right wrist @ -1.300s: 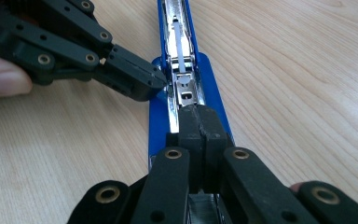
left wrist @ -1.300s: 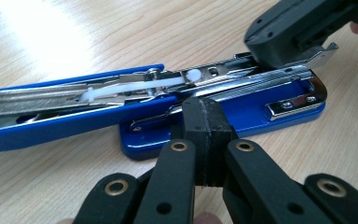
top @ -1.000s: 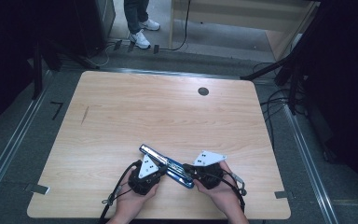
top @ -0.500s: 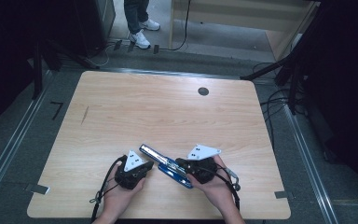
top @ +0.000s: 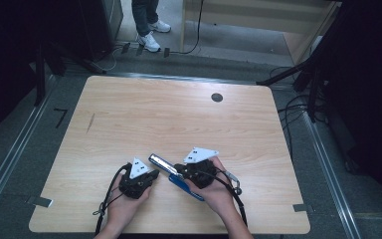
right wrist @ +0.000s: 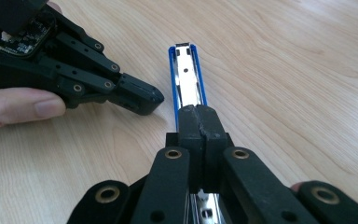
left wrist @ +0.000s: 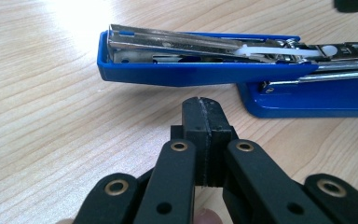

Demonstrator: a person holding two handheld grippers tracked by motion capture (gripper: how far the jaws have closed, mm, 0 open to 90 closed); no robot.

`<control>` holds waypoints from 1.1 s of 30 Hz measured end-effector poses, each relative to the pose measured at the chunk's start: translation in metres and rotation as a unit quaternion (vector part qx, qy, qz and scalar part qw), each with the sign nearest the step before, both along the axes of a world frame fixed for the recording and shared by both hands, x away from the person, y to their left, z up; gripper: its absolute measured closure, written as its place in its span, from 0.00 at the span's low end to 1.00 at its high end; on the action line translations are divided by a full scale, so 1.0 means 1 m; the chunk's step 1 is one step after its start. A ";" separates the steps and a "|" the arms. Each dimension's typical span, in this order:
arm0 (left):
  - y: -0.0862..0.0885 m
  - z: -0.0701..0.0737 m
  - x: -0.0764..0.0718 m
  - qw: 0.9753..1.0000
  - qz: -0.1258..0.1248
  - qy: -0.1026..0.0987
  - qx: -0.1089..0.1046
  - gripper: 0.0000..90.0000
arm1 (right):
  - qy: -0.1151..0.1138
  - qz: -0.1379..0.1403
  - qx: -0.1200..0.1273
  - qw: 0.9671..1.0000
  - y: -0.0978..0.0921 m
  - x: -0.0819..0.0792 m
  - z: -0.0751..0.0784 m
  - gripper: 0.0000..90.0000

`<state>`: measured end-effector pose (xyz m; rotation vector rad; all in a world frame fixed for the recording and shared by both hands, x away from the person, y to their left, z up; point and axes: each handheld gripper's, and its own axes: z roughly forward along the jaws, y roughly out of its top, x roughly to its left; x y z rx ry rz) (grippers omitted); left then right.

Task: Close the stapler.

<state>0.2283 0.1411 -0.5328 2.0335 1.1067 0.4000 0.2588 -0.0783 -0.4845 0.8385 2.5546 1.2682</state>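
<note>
A blue stapler (top: pixel 185 186) lies swung open near the table's front edge, its silver magazine arm (top: pixel 160 163) pointing up and left. In the left gripper view the stapler (left wrist: pixel 205 74) lies crosswise just beyond my left gripper (left wrist: pixel 204 105), which is shut and holds nothing, a small gap away from it. My right gripper (right wrist: pixel 200 114) is shut, its tips over the metal magazine (right wrist: pixel 186 70), which runs straight ahead. In the high view the left gripper (top: pixel 151 174) sits just left of the stapler and the right gripper (top: pixel 181 173) rests over its middle.
The wooden table (top: pixel 179 119) has a round cable hole (top: pixel 217 97) at the back right. Tape tabs mark the front corners (top: pixel 39 201). A person's legs (top: pixel 146 25) stand beyond the far edge. Cables trail from both grippers toward the front edge.
My left gripper has pulled back to the left, off the stapler. The right gripper has shifted left over the stapler's middle. The stapler itself has barely moved.
</note>
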 end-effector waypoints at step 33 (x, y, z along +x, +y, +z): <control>0.000 0.002 0.011 1.000 0.029 -0.008 -0.010 1.00 | 0.000 0.001 -0.030 1.000 0.033 0.020 -0.014 1.00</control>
